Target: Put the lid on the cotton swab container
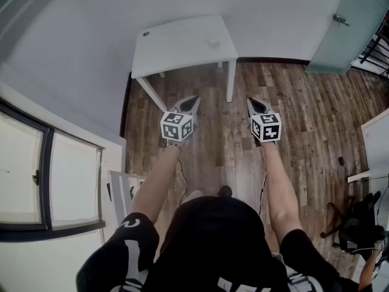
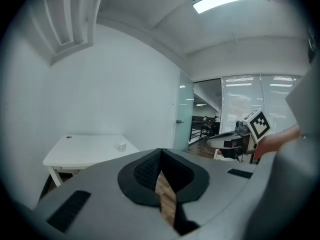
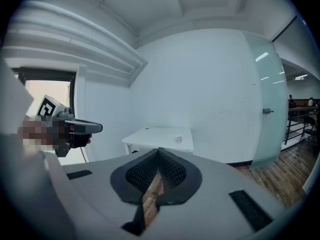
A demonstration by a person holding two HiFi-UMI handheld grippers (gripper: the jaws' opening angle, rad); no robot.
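Note:
A small white cotton swab container (image 1: 213,43) stands near the right end of a white table (image 1: 176,41), well ahead of me. It also shows as a tiny pale pot (image 2: 122,146) in the left gripper view and again as the container (image 3: 177,139) in the right gripper view. A small dark round thing (image 1: 146,34) lies at the table's far left corner; I cannot tell whether it is the lid. My left gripper (image 1: 193,102) and right gripper (image 1: 250,103) are held out side by side above the wooden floor, short of the table. Both are shut with nothing between their jaws.
The table stands against a white wall. A frosted glass door (image 1: 349,23) is at the back right, a window (image 1: 42,175) at the left. More furniture and cables (image 1: 358,218) sit at the right edge. Wooden floor (image 1: 304,114) lies between me and the table.

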